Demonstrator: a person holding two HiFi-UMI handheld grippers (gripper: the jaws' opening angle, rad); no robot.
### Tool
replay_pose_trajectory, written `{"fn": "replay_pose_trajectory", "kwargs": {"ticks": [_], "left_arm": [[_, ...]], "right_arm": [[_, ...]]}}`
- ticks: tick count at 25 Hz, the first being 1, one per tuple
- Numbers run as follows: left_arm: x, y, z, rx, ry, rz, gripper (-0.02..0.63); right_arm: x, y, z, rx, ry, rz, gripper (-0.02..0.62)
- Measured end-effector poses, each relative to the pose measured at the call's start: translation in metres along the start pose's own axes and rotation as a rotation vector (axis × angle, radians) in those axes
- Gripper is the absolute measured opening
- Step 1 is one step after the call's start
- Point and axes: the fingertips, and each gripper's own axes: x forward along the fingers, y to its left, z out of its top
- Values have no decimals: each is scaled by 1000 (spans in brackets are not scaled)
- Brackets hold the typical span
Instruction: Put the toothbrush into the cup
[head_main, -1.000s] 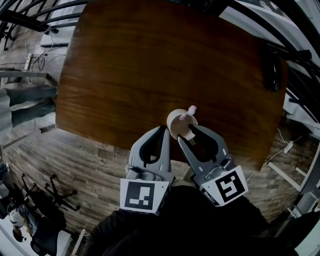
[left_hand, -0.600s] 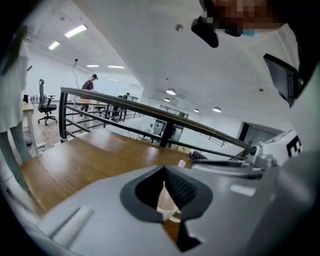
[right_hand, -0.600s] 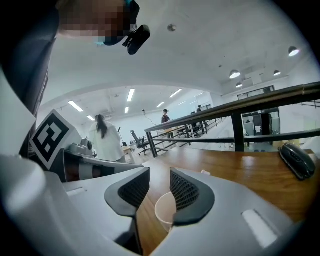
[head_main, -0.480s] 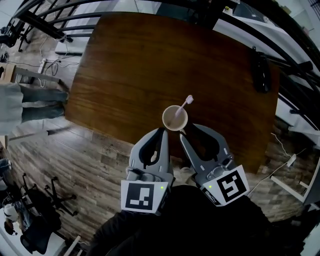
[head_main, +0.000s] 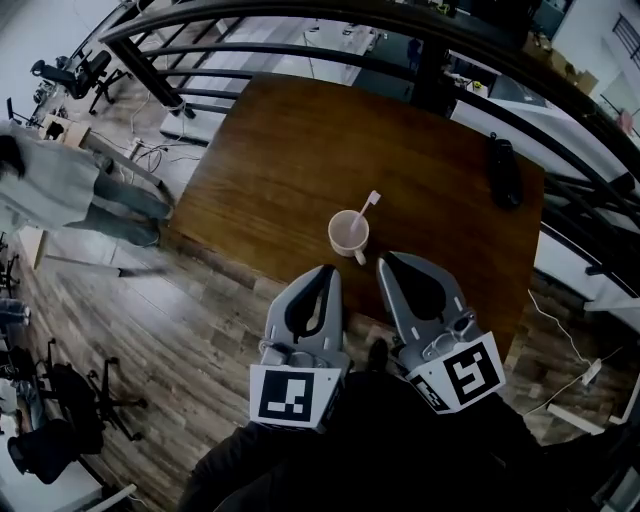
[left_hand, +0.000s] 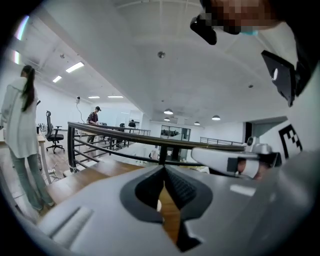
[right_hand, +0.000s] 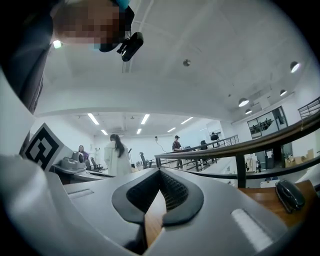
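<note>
Toothbrush (head_main: 366, 207) stays in cup (head_main: 349, 233); right gripper (head_main: 384, 262) now shut, pulled clear.

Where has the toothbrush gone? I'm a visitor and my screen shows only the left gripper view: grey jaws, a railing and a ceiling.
Observer: The head view shows the toothbrush standing in the cup on the wooden table. It leans with its head above the rim.
Operator: Is anything gripping it?
Observer: No. The left gripper and the right gripper are clear of the cup, near the table's close edge. The right gripper view shows its jaws shut on nothing.
Operator: Is anything else on that table?
Observer: A dark oblong thing lies near the far right edge. I cannot tell what it is.
</note>
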Motion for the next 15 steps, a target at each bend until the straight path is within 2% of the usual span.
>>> {"fn": "replay_pose_trajectory", "kwargs": {"ticks": [5,15], "left_arm": [[-18,-13,14,32,-49,11,9],[-20,-36,28,71,-91,-9,8]], "right_arm": [[-17,12,17,-41,-43,18,0],[-38,3,32,-63,-78,3,-2]]}}
